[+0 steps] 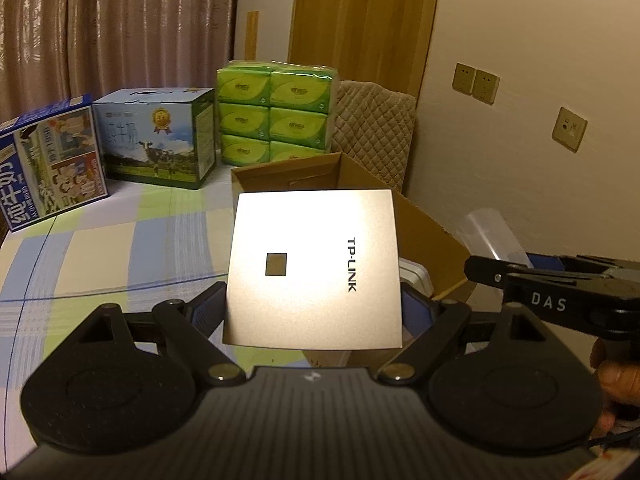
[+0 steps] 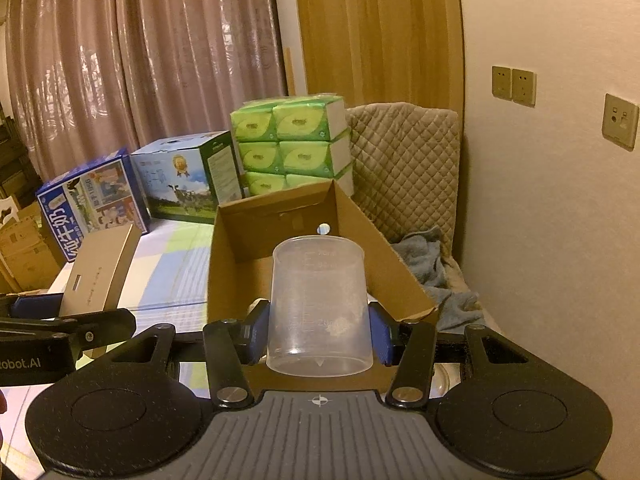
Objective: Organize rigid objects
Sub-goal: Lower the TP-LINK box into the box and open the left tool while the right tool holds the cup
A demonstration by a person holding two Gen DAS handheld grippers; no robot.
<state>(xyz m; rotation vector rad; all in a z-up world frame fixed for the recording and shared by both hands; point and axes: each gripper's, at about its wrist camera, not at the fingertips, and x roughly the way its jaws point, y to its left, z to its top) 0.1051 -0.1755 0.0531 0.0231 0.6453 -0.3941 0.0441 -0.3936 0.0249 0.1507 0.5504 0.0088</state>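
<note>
A tabletop draped in a checked blue, green and cream cloth was seen before pleated curtains and a plain wall. An open corrugated cardboard box stood on it. A flat, matte silver TP-LINK box was pinched by the left claw, held over the cardboard box's near edge. A clear, ribbed measuring cup was pinched by the right claw above the cardboard box.

Clear cup in jaws, prob. above cardboard box
</note>
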